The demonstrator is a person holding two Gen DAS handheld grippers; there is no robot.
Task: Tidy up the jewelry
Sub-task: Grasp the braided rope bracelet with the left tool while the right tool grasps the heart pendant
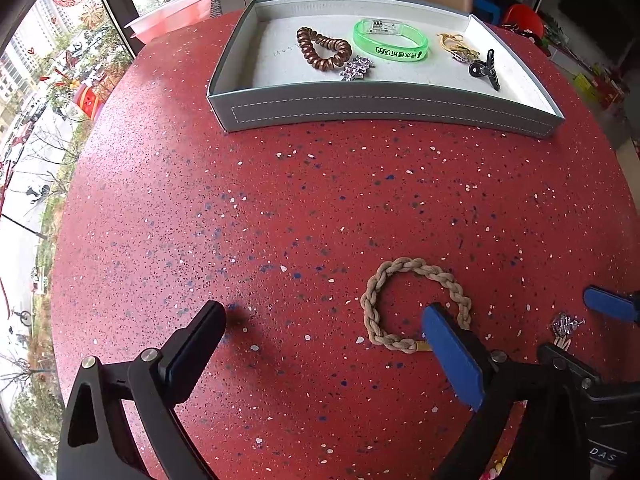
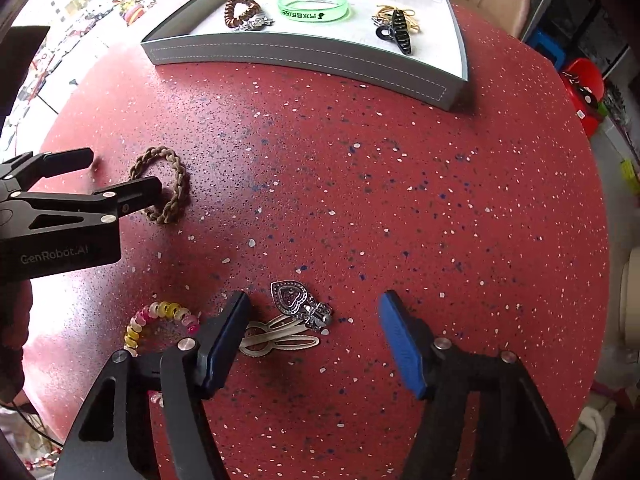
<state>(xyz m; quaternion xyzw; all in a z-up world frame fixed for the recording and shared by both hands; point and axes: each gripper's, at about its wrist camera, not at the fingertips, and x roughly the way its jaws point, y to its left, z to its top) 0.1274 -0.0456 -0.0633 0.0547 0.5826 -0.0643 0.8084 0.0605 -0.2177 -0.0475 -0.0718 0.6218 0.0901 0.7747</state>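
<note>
Left wrist view: the left tool point(image 1: 324, 332) hangs with its jaws wide apart and nothing clamped. Its blue pad sits over one side of the beige braided rope bracelet point(image 1: 412, 304) lying on the red speckled round surface point(image 1: 280, 208). The grey stitched tray point(image 1: 384, 108) at the far edge already holds a brown spiral hair tie point(image 1: 322, 48), a clear green plastic bangle point(image 1: 390, 40) and a black claw clip point(image 1: 486, 70). That braid looks soft and light, so I'd pinch across one strand rather than the whole loop.

Right wrist view: the right tool point(image 2: 314, 320) is apart too, with the silver heart-shaped hair clip point(image 2: 294, 314) lying between its jaws, untouched. It's thin, flat, probably slippery metal; the raised heart end seems the best grab. A pink-and-yellow spiral hair tie point(image 2: 158, 322) sits just beside it.
</note>
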